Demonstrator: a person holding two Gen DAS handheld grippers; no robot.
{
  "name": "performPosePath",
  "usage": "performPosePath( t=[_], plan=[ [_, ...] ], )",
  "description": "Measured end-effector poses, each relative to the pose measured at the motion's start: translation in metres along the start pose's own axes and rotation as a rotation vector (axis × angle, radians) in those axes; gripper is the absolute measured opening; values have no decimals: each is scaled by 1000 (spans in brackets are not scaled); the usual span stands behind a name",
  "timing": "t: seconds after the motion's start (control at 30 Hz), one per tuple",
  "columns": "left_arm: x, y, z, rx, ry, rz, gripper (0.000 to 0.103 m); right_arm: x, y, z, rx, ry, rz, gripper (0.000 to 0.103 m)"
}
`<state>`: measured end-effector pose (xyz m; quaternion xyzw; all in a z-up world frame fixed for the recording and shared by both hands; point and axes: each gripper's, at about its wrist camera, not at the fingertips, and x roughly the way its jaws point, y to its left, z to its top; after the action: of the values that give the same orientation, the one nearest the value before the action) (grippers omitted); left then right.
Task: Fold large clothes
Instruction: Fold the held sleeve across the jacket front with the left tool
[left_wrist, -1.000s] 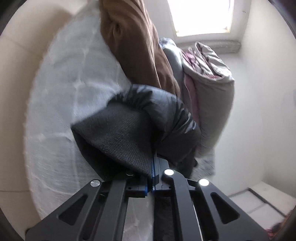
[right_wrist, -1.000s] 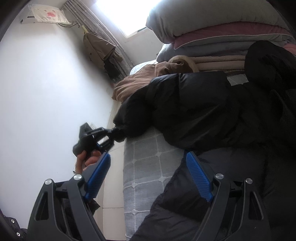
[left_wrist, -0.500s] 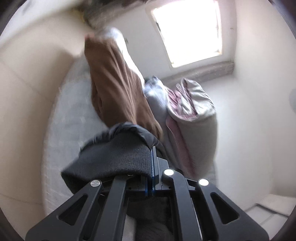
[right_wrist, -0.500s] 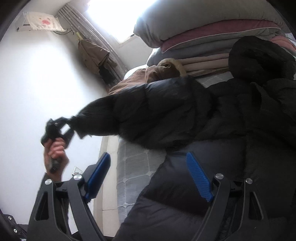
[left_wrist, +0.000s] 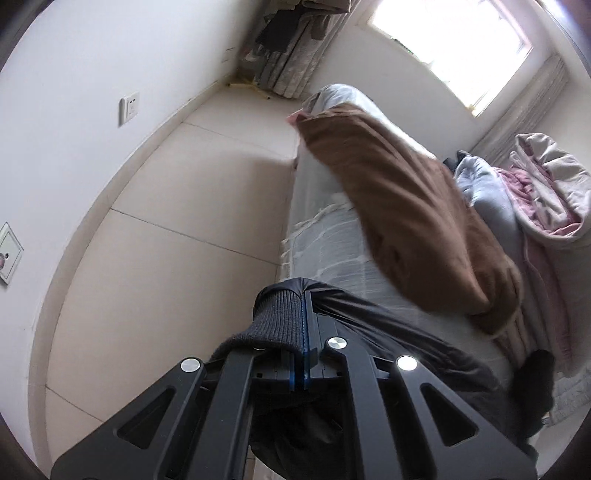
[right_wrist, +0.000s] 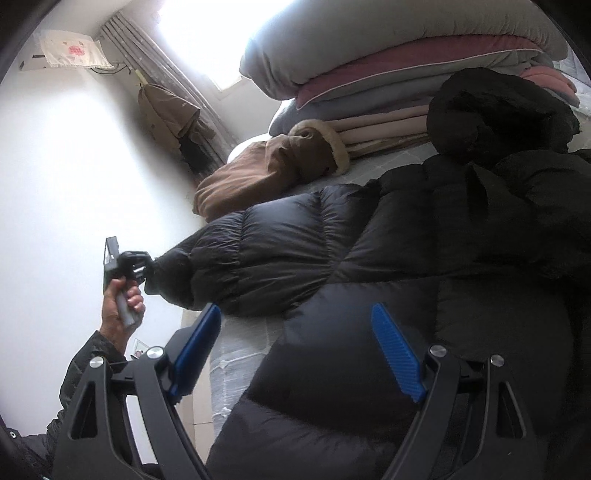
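A black puffer jacket (right_wrist: 424, 236) lies spread across the bed. Its sleeve (right_wrist: 255, 247) stretches out past the bed's left edge. My left gripper (left_wrist: 304, 295) is shut on the sleeve's knitted cuff (left_wrist: 280, 317); in the right wrist view the same left gripper (right_wrist: 146, 267) is held by a hand (right_wrist: 120, 306) out beside the bed. My right gripper (right_wrist: 295, 343) hovers open over the jacket's lower body, with its blue pads (right_wrist: 395, 354) touching nothing.
A brown fur-trimmed coat (right_wrist: 273, 166) lies on the grey quilted bed (left_wrist: 332, 240) behind the jacket. Folded quilts and pillows (right_wrist: 388, 55) are stacked at the head, and a black bundle (right_wrist: 495, 110) sits beside them. Beige tile floor (left_wrist: 177, 236) and a white wall flank the bed.
My left gripper has pulled the cuff up and away from the bed, drawing the sleeve out straight, and its view has swung toward the floor and wall. The right gripper drifted slightly over the jacket.
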<state>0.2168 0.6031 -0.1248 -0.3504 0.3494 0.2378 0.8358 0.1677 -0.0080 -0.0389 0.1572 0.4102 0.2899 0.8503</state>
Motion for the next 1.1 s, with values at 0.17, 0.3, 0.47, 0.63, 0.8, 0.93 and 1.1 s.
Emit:
performPosePath(
  t=[0.17, 0.3, 0.47, 0.63, 0.8, 0.93, 1.1],
  plan=[
    [16, -8, -1, 70, -2, 71, 2, -1, -7, -1, 5, 1, -16, 81],
    [36, -14, 0, 77, 35, 106, 2, -2, -10, -5, 9, 9, -23, 81],
    [51, -32, -9, 173, 106, 40, 3, -9, -13, -4, 10, 9, -32, 81],
    [43, -1, 3, -35, 221, -256, 7, -17, -12, -4, 18, -3, -30, 81],
    [-5, 15, 24, -8, 65, -120, 21, -28, -9, -4, 20, -18, -18, 81],
    [-11, 48, 28, -162, 142, -277, 37, -34, -11, -5, 27, -27, -5, 81],
    [5, 92, 15, -272, 298, -406, 51, -42, -12, -4, 24, -36, 3, 81]
  ],
)
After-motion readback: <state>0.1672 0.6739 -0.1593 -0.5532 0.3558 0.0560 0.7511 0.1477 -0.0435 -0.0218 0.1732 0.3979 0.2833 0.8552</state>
